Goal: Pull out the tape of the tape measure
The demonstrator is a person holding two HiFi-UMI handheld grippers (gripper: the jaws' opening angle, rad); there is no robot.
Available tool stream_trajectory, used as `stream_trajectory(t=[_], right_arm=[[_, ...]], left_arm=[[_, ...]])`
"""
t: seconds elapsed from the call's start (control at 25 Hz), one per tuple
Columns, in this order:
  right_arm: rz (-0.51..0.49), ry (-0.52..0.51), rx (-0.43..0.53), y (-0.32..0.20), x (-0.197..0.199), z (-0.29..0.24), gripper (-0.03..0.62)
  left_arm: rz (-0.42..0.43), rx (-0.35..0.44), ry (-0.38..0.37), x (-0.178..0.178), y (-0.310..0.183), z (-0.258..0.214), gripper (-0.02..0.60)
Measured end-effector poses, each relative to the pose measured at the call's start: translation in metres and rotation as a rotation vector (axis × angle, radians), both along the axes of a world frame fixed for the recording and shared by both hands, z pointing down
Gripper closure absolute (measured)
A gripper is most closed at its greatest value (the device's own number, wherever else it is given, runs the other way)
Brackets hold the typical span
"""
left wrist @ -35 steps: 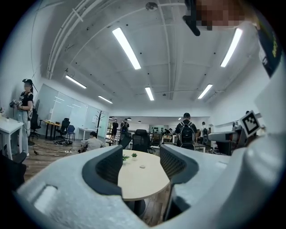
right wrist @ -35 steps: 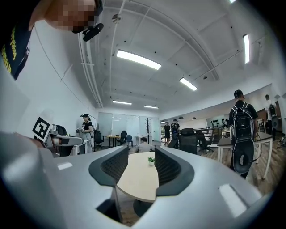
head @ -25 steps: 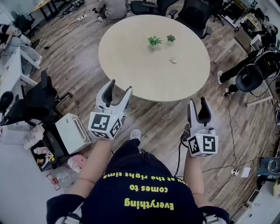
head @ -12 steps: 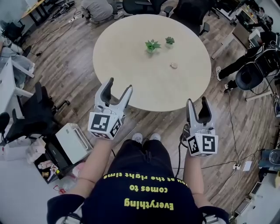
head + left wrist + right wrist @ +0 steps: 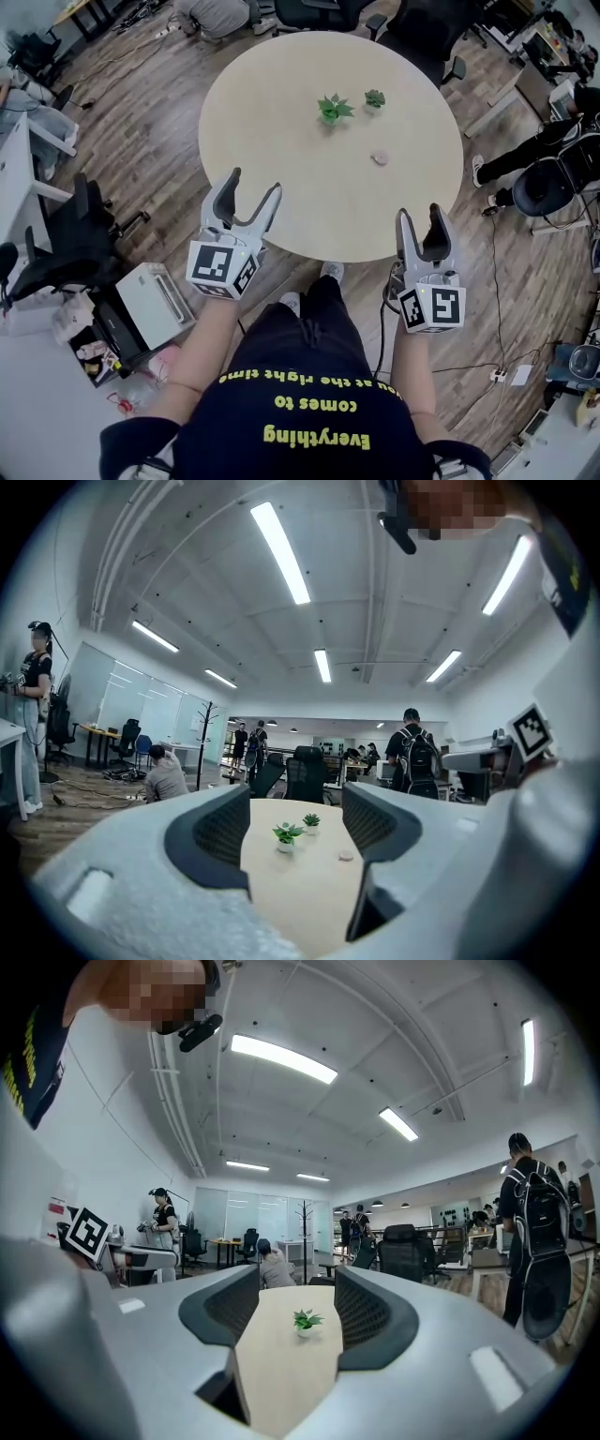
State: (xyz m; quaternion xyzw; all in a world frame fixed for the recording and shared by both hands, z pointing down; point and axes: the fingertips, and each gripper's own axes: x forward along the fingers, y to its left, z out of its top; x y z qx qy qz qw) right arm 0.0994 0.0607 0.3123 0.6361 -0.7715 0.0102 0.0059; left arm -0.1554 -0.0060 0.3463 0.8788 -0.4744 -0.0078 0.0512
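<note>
Round table (image 5: 281,141) lies ahead. Our left claw (image 5: 255,181) and right claw (image 5: 420,212) have just been opening; both are spread, nothing between. We judge this the approach; next, reach the far tape measure (image 5: 380,157).

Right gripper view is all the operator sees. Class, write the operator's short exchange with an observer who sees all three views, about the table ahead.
Operator: One plant on the table. Anything else?
Observer: There are two: a larger plant and a smaller plant, side by side.
Operator: Anything nearer us?
Observer: A small round thing lies on the table, nearer than both plants and apart from them; too small to name.
</note>
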Motion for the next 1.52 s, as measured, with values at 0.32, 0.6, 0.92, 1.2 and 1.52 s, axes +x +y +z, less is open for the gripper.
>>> stream_trajectory(t=[0.32, 0.6, 0.92, 1.2, 1.52], right_arm=[[-0.076, -0.014, 0.002, -0.084, 0.04, -0.004, 0.332], [-0.138, -0.009, 0.013, -0.14, 0.09, -0.002, 0.35], [-0.181, -0.008, -0.009, -0.181, 0.111, 0.009, 0.367], [-0.194, -0.023, -0.076, -0.201, 0.108, 0.036, 0.372], [-0.19, -0.022, -0.099, -0.219, 0.101, 0.046, 0.368]], left_arm=[[-0.079, 0.0, -0.006, 0.034, -0.062, -0.005, 0.276], [-0.154, 0.006, -0.013, 0.074, -0.103, -0.001, 0.275], [-0.195, -0.019, -0.015, 0.09, -0.131, 0.01, 0.275], [-0.176, -0.053, -0.022, 0.099, -0.153, 0.027, 0.276], [-0.096, -0.051, -0.055, 0.113, -0.174, 0.036, 0.275]])
